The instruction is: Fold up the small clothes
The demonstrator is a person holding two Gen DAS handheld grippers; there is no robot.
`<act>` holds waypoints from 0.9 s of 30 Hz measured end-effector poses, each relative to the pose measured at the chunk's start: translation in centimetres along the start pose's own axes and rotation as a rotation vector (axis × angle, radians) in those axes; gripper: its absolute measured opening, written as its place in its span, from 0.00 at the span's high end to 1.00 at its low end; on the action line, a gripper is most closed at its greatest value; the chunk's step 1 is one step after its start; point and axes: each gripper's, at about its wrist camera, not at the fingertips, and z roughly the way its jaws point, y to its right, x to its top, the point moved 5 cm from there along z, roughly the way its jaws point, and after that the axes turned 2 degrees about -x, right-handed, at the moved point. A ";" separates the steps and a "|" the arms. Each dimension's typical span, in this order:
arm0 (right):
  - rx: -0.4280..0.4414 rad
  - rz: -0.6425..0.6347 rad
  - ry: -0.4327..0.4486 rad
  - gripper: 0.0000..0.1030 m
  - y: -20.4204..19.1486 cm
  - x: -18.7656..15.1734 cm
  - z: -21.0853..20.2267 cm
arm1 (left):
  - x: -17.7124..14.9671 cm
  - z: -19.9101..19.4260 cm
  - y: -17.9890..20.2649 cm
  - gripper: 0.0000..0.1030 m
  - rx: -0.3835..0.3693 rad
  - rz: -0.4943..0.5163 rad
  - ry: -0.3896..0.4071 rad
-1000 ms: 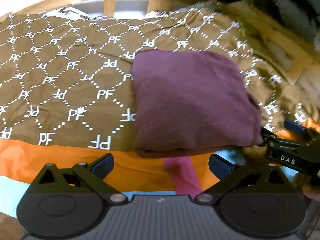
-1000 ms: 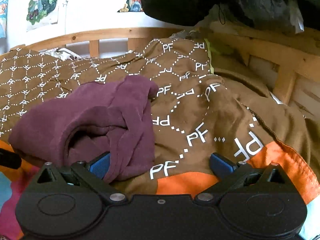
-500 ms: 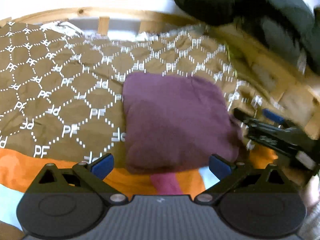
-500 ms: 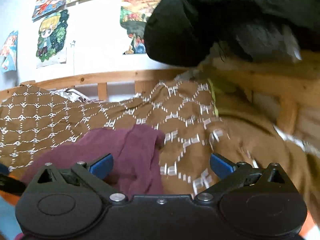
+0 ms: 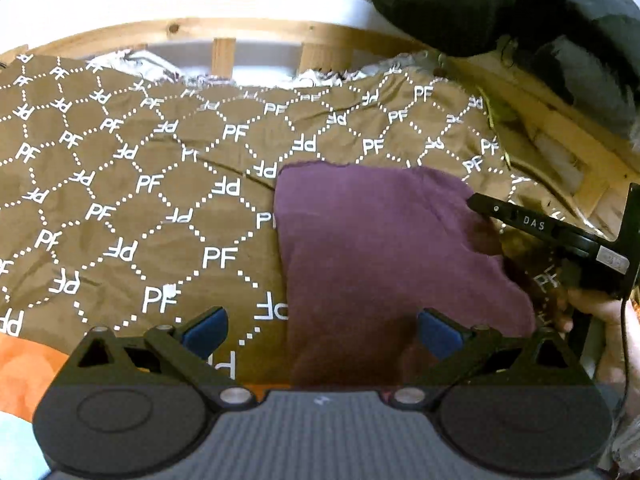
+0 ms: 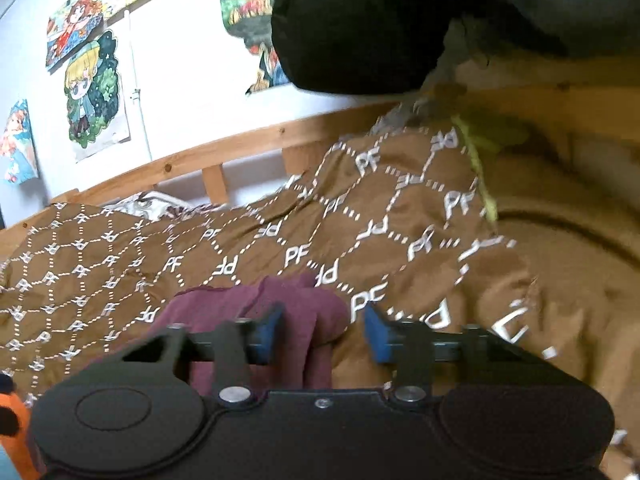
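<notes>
A folded maroon garment [image 5: 384, 252] lies flat on a brown "PF"-patterned blanket [image 5: 160, 184]. My left gripper [image 5: 322, 330] is open just above the garment's near edge, holding nothing. My right gripper [image 6: 322, 332] is partly closed, a gap still between its blue pads, with a bunched fold of the maroon garment [image 6: 296, 312] between them. In the left wrist view the right gripper's body [image 5: 560, 236] sits at the garment's right edge.
A wooden bed rail [image 5: 240, 36] runs behind the blanket. A black bundle [image 6: 380, 20] hangs at the upper right. Posters [image 6: 92, 92] hang on the white wall. Orange fabric [image 5: 24, 372] lies at the near left.
My right gripper's jaws have narrowed from wide open around the garment's right edge. Both grippers have moved forward over the blanket; the garment lies in the same place.
</notes>
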 end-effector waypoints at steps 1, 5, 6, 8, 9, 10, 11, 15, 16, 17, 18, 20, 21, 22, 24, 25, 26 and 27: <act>0.009 -0.003 -0.027 0.81 0.0 -0.3 0.4 | 0.0 0.3 0.0 0.01 -0.001 -0.006 -0.005; 0.043 -0.015 -0.021 0.94 -0.1 -0.3 0.6 | -0.7 1.4 -0.2 0.01 -0.015 -0.033 -0.032; 0.047 -0.018 -0.007 0.95 -0.1 -0.2 0.5 | -1.0 1.6 -0.2 0.01 -0.018 -0.035 -0.041; 0.038 -0.027 0.017 0.95 -0.1 0.1 0.6 | -1.3 1.8 -0.3 0.01 -0.021 -0.033 -0.056; 0.031 -0.028 0.020 0.95 0.0 0.1 0.8 | -1.3 1.8 -0.2 0.01 -0.021 -0.031 -0.057; 0.028 -0.024 0.019 0.95 0.2 0.0 1.0 | -1.3 1.8 -0.2 0.01 -0.021 -0.028 -0.056; 0.024 -0.019 0.011 0.95 0.4 -0.2 1.3 | -1.3 1.7 -0.2 0.01 -0.019 -0.024 -0.056; 0.031 0.015 -0.008 0.94 0.8 -0.3 1.5 | -1.0 1.6 0.2 0.01 -0.008 -0.016 -0.054; 0.040 0.018 -0.012 0.90 0.7 -0.2 1.3 | -0.9 1.5 0.3 0.01 -0.009 -0.015 -0.051; 0.044 0.018 -0.018 0.81 0.6 -0.1 1.1 | -0.9 1.4 0.4 0.01 -0.012 -0.013 -0.047; 0.046 0.022 -0.027 0.77 0.6 0.0 1.0 | -0.8 1.3 0.5 0.01 -0.014 -0.010 -0.043; 0.065 0.037 -0.042 0.57 0.4 0.1 0.4 | -0.6 1.1 0.5 0.01 -0.020 -0.009 -0.037; 0.068 0.039 -0.046 0.51 0.2 0.1 0.1 | -0.5 0.9 0.4 0.01 -0.028 -0.011 -0.033; 0.068 0.038 -0.049 0.39 0.1 0.1 -0.2 | -0.4 0.8 0.3 0.01 -0.039 -0.016 -0.027; 0.070 0.034 -0.046 0.27 -0.4 0.2 -1.0 | -0.2 0.4 -0.1 0.01 -0.055 -0.033 -0.013; 0.071 0.030 -0.046 0.22 -0.7 0.2 -1.4 | -0.1 0.2 -0.3 0.01 -0.060 -0.044 -0.007; 0.070 0.028 -0.051 0.17 -0.9 0.2 -1.7 | -0.1 0.1 -0.6 0.01 -0.065 -0.056 -0.004; 0.072 0.028 -0.057 0.15 -1.1 0.1 -2.0 | 0.0 0.0 -0.8 0.01 -0.069 -0.067 -0.002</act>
